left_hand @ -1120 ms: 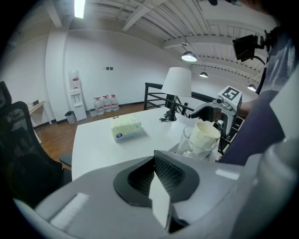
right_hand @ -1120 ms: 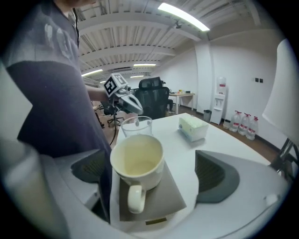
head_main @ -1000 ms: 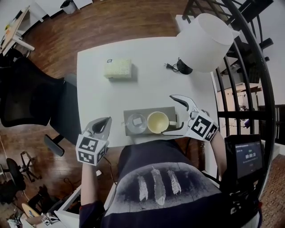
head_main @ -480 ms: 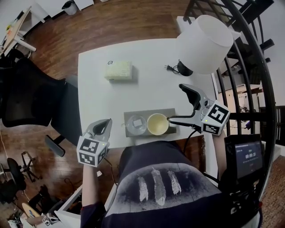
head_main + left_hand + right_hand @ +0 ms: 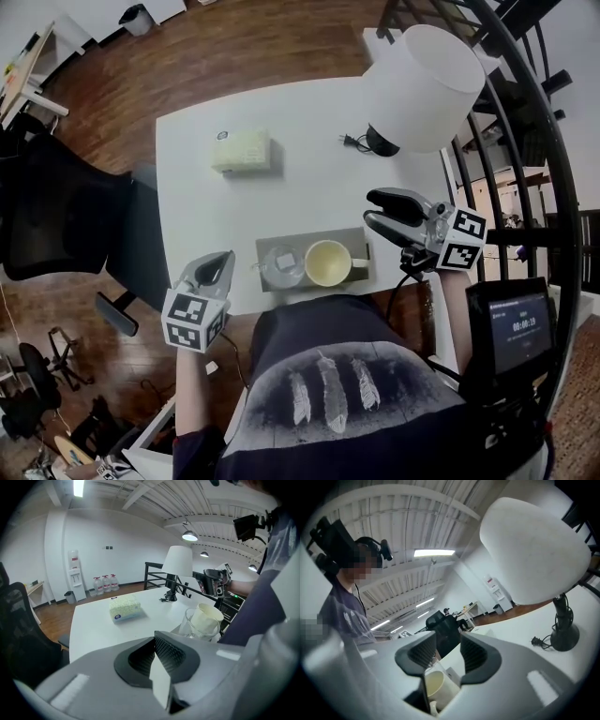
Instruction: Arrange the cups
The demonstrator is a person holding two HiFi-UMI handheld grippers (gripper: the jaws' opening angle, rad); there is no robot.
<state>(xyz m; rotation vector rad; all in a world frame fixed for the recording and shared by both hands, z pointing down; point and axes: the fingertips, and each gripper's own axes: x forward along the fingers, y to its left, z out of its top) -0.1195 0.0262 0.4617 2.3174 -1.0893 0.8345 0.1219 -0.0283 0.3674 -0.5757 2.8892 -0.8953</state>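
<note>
Dark wooden floor [image 5: 234,47] surrounds a white counter [image 5: 309,183], with a black office chair [image 5: 56,216] standing at its left side. On the near part of the counter lies a grey mat [image 5: 309,237], and both cups stand upright on it, just beside each other. The clear glass cup [image 5: 281,265] is on the left. The cream mug [image 5: 328,262] is on the right, with its handle towards the mat's right edge.

The left claw [image 5: 220,260] hangs over the counter's near left edge, left of the mat and apart from the glass. It slopes down, and its own view shows the jaws pressed together with nothing caught in them.

The right claw [image 5: 370,206] is held level above the counter, to the right of the mat and beyond it, clear of the mug. It points across towards the left. Its jaws have just been closing, yet a narrow gap remains and no object sits between the pads. The right gripper view only shows the mug lower down, beyond that gap.

Farther back, a pale tissue box [image 5: 241,150] rests on the left part of the counter. A lamp [image 5: 422,84] with a broad white shade rises at the far right corner, and a plug [image 5: 349,141] lies near its base. A small lit screen [image 5: 511,328] shows at the person's right side.
</note>
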